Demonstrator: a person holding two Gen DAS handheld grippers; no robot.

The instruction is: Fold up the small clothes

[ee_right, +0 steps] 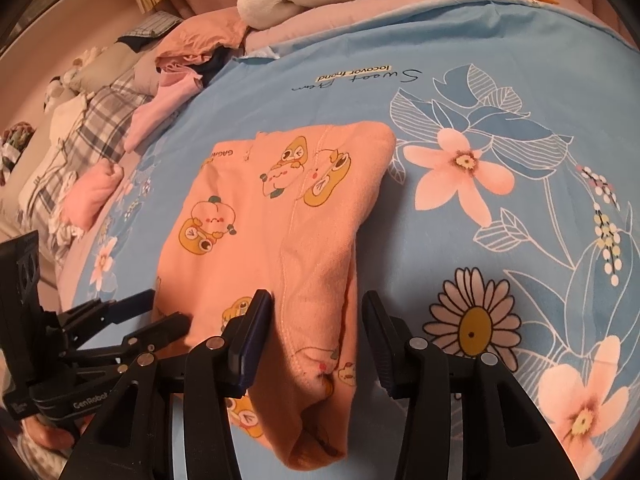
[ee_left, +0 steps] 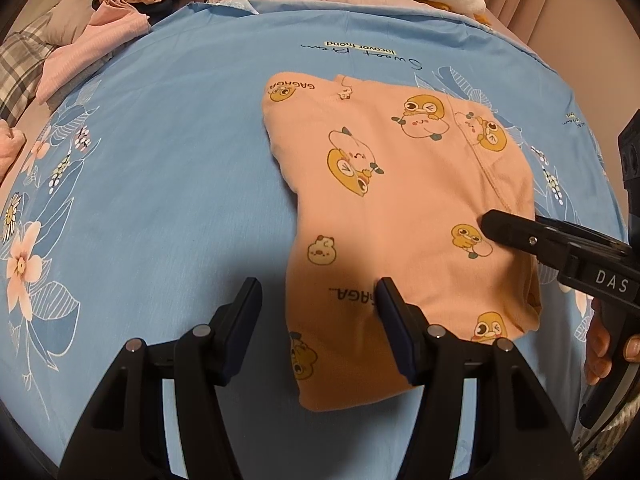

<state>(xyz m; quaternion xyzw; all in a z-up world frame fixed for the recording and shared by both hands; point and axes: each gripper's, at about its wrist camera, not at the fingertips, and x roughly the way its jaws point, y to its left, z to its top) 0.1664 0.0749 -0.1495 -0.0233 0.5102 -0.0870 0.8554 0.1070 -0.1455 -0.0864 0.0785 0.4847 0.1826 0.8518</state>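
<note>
A soft peach cotton garment printed with yellow cartoon ducks (ee_left: 404, 200) lies folded into a rough rectangle on the smooth blue floral bedsheet (ee_left: 160, 160), its stitched seam running lengthwise. The left gripper (ee_left: 318, 332), black plastic with dark padded fingers, hovers at the garment's near edge, spread apart. The right gripper (ee_right: 316, 344) stands spread over the garment's near right edge, holding nothing. Beyond the garment's far left corner, crumpled pink and orange clothes (ee_left: 120, 4) are piled.
</note>
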